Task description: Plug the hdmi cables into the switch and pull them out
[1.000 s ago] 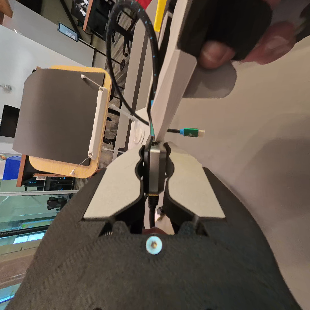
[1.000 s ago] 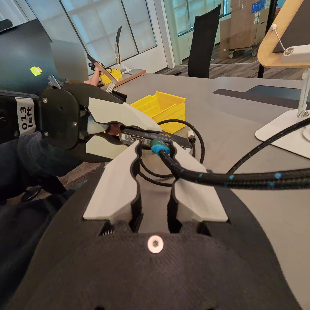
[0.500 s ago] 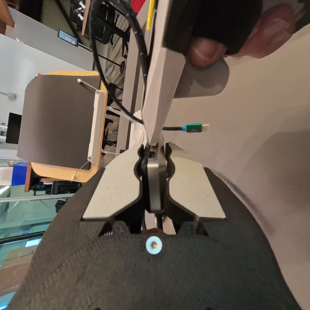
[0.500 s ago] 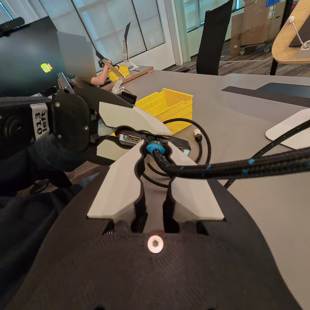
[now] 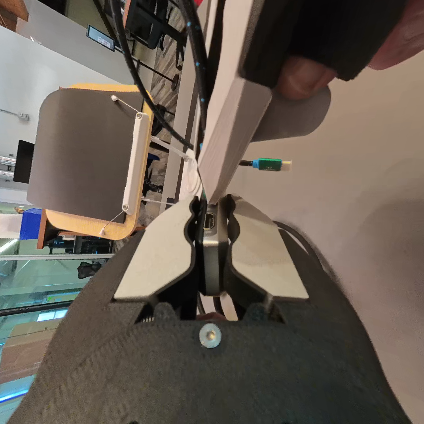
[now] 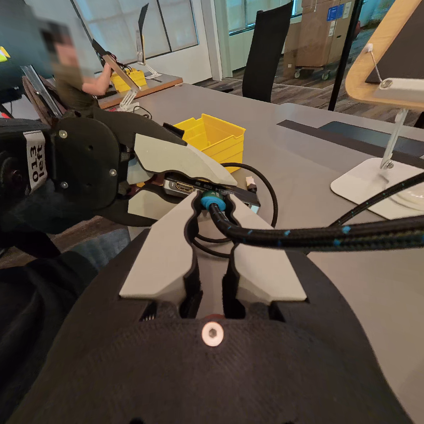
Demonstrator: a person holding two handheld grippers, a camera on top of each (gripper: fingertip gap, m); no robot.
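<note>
The switch [image 5: 212, 252] is a small grey metal box, and my left gripper [image 5: 212, 202] is shut on it edge-on, with one empty port [image 5: 209, 221] facing me. In the right wrist view the switch [image 6: 241, 195] is held level above the table. My right gripper [image 6: 212, 199] is shut on the green and blue plug [image 6: 212, 197] of a black braided HDMI cable [image 6: 321, 236]. The plug's front end sits at a middle port on the switch's face. A second green HDMI plug [image 5: 269, 164] lies loose on the table.
A yellow bin [image 6: 213, 140] stands behind the switch. A thin black cable [image 6: 273, 195] loops on the grey table [image 6: 321, 321]. A white stand base [image 6: 376, 188] carries a wood-edged board [image 5: 80, 156] at the right. A person sits at a far desk. My left and right fingertips are right by each other.
My right gripper has pressed closer to the switch and less of the green plug shows. The left gripper has shifted a little, so the empty port now faces its camera.
</note>
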